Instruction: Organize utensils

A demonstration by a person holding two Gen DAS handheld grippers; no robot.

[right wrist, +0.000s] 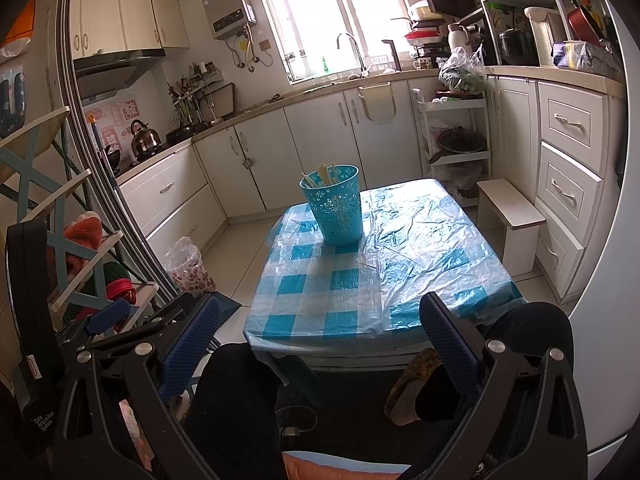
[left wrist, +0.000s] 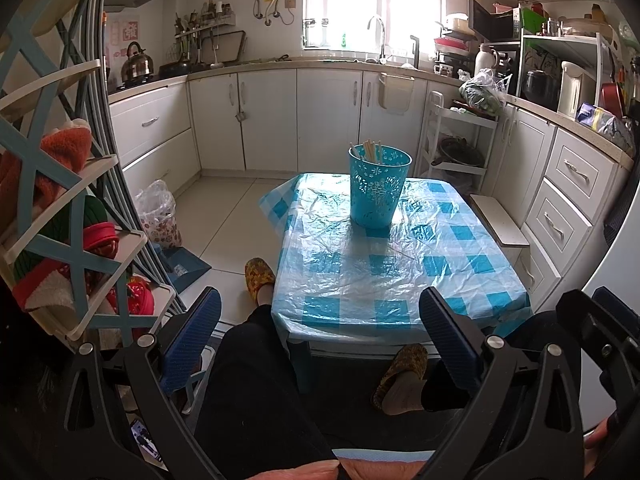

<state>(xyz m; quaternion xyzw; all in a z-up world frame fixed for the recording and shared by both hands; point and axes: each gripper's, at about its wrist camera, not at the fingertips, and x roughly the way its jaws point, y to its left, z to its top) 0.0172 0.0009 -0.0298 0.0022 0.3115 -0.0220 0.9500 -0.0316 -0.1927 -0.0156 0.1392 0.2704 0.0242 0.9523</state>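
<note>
A turquoise cut-out holder (left wrist: 378,188) (right wrist: 335,206) stands upright on a small low table with a blue-checked plastic cover (left wrist: 400,280) (right wrist: 380,280). Several pale chopsticks (left wrist: 372,151) (right wrist: 325,174) stick up out of it. My left gripper (left wrist: 320,312) is open, held low over the person's lap, short of the table's near edge. My right gripper (right wrist: 320,320) is open too, also back from the table, with nothing between its fingers. In the right wrist view, the left gripper (right wrist: 120,316) shows at the left. Part of the right gripper (left wrist: 600,320) shows at the right of the left wrist view.
The person's legs (left wrist: 256,380) and patterned slippers (left wrist: 260,276) (right wrist: 412,376) lie below the table. A rack with cloths (left wrist: 68,208) stands at the left, a lined bin (left wrist: 158,216) on the floor, a small white stool (right wrist: 510,216) at the right. Cabinets and counters ring the room.
</note>
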